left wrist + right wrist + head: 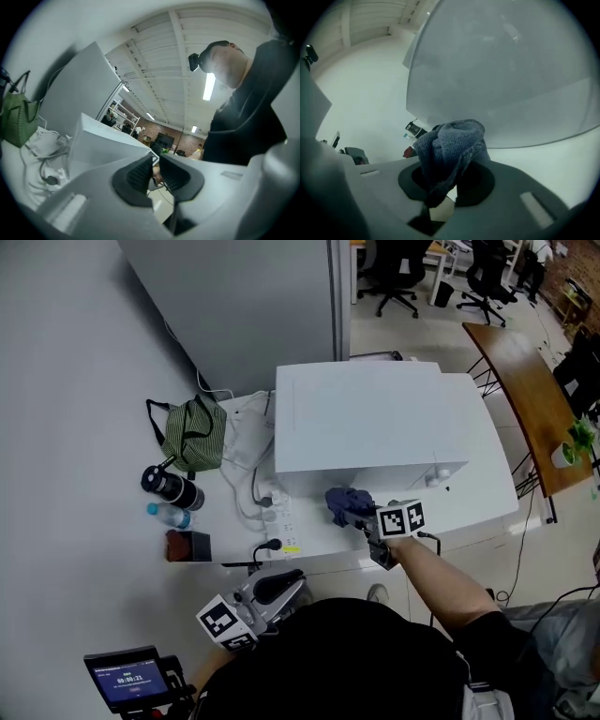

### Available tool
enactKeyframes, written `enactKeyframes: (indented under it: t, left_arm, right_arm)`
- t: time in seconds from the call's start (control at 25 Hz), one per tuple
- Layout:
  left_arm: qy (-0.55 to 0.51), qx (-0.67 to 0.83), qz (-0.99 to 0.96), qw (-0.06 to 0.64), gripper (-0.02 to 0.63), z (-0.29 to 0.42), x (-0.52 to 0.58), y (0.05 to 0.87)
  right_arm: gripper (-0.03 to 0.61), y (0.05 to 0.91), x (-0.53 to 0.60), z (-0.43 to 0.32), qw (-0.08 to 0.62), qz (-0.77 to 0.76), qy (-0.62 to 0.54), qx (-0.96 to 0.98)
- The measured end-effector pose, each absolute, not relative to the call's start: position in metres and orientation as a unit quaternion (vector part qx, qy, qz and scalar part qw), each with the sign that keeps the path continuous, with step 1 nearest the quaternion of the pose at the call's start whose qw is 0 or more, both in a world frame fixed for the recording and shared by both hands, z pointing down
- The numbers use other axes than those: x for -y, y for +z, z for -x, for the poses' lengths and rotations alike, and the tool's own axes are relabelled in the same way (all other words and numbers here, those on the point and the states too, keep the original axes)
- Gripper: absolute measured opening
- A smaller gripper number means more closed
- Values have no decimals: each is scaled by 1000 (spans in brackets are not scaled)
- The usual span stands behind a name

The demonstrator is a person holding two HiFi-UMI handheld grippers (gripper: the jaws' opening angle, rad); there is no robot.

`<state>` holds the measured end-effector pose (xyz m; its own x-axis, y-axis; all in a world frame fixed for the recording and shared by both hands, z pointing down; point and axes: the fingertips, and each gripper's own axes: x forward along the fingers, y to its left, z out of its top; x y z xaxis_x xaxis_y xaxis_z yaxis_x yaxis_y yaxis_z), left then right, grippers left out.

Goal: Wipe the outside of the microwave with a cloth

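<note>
Head view: it is set above you and faces steeply down. The microwave (pixel 375 418) lies at centre and your shoulders at 6 o'clock.

Left gripper view: it sits low and tilts upward. The microwave is at 9 o'clock, the ceiling at 12 and your torso at 3.

Right gripper view: it is held close against the microwave's wall, which fills 12 to 3 o'clock.

Shared ground: the green bag (pixel 192 432) shows in the head and left gripper views. The bottles (pixel 169 498) show in the head and right gripper views.
</note>
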<state>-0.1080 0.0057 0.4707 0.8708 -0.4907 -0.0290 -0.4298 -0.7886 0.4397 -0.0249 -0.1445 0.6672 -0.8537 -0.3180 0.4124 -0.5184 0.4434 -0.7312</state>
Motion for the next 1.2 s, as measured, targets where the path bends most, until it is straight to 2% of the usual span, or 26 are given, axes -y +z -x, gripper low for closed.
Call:
enactKeyframes:
  t: [0.12,0.28,0.48,0.52,0.68,0.92,1.2]
  left_arm:
    - [-73,279,-932,221,44,142,-11,479]
    - [-74,311,-920,228,44,180,-18,486]
    - [-77,332,-910,236,44,203,-22,492]
    - [-77,332,-910,236,46,203,-21,492]
    - [-78,321,-915,234,44,188,-14,482]
    - [-56,279,-931,229,44,142,-9,483]
    - [-37,207,-951,225,44,60,1,477]
  right_arm:
    - [75,681,158,87,107,-226,486,838]
    - [91,683,182,128,76,-242,511,821]
    - [209,688,188,147,57,-243,530,811]
    - [208,689,189,147,55,-247,532,808]
    - [101,692,189,139,49,-263,525,808]
    - [87,687,189,71,38,-284,528,800]
    - [87,696,189,-113,14,-390,524,757]
